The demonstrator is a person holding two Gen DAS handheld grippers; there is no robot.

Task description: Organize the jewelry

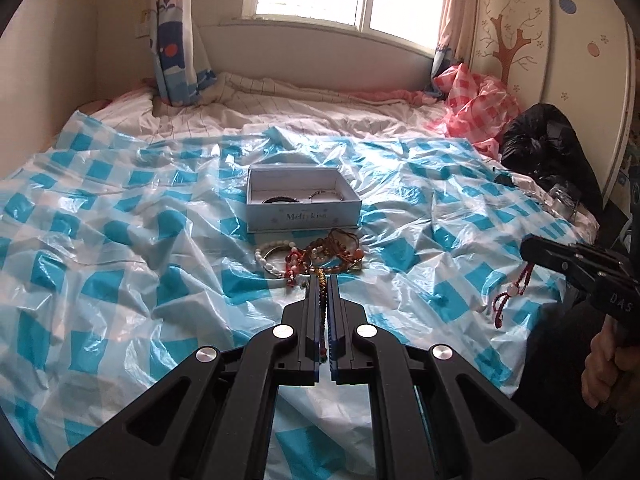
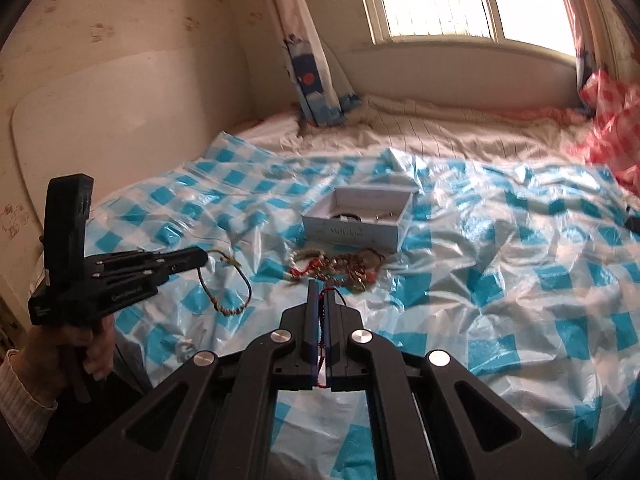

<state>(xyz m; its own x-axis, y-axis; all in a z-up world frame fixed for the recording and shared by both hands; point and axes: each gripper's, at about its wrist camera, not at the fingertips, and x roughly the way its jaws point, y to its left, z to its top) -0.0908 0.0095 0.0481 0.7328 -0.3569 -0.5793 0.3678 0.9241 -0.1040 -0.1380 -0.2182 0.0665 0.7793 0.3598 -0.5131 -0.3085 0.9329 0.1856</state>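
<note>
A pale blue open box (image 1: 304,218) (image 2: 352,235) sits mid-bed with a dark bracelet (image 1: 280,200) and a silver bangle (image 1: 326,195) inside. Just in front of it lies a tangled pile of beaded bracelets (image 1: 312,256) (image 2: 340,268). My left gripper (image 1: 325,280) (image 2: 202,258) hovers near the pile, shut on a thin cord bracelet with small beads (image 2: 232,312) that dangles in a loop. My right gripper (image 2: 320,288) (image 1: 526,248) is off to the right, shut on a red cord bracelet (image 1: 513,290) hanging below its tips.
A crinkled blue-and-white checked plastic sheet (image 1: 120,240) covers the bed. A red checked sheet (image 1: 472,100) and a black bag (image 1: 536,148) lie at the far right by a wardrobe. Curtains and a window stand behind. A person's hand (image 2: 92,344) holds each gripper.
</note>
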